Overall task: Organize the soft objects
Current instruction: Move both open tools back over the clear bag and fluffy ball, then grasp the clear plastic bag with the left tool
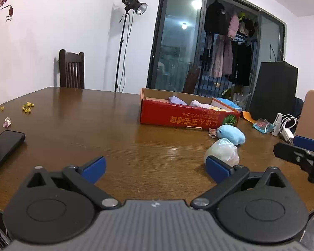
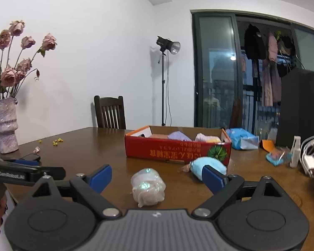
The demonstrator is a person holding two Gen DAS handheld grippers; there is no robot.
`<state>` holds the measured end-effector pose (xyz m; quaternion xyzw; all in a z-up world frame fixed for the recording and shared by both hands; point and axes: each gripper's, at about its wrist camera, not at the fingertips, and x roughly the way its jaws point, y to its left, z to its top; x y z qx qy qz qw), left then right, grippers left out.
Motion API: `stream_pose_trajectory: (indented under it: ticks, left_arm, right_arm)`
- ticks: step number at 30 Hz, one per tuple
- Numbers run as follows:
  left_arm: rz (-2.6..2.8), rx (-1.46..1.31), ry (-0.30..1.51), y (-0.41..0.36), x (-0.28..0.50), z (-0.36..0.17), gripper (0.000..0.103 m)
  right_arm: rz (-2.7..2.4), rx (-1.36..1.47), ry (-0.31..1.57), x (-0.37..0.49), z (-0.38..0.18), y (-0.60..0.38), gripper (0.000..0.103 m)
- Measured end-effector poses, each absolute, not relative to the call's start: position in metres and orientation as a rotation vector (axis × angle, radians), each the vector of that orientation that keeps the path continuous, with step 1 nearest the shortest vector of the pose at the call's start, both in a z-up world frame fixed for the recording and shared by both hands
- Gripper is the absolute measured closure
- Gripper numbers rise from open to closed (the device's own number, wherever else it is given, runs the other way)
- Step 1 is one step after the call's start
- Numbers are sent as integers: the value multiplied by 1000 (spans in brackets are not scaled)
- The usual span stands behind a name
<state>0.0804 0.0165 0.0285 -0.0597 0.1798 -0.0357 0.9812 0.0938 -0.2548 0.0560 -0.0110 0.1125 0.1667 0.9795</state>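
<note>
A red cardboard box [image 1: 178,119] [image 2: 167,149] sits on the brown table and holds purple [image 2: 178,136], pink and yellow soft items. A blue plush [image 1: 232,135] [image 2: 207,164] lies in front of the box's right corner. A soft object wrapped in clear plastic [image 1: 223,151] [image 2: 148,187] lies nearer. My left gripper [image 1: 156,167] is open and empty, the wrapped object just beyond its right fingertip. My right gripper [image 2: 158,177] is open and empty, with the wrapped object between its fingers and slightly ahead.
A black phone [image 1: 4,148] lies at the left. A vase of dried roses [image 2: 5,125] stands at the far left. Yellow petals [image 1: 27,106] are scattered nearby. A blue packet [image 2: 240,139], black box [image 2: 299,108], cables [image 2: 309,154] and small items crowd the right side.
</note>
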Motion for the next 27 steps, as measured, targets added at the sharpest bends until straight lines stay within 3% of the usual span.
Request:
stream_pose_trajectory:
  ticks: [16,27]
  left_arm:
    - [-69,-102,387,11,91,22,0]
    - [-172,-91,428,-14,170,40,0]
  right_arm:
    - [292,17,237,109,53,-267,10]
    - [243,62,355,192,47,-298,14]
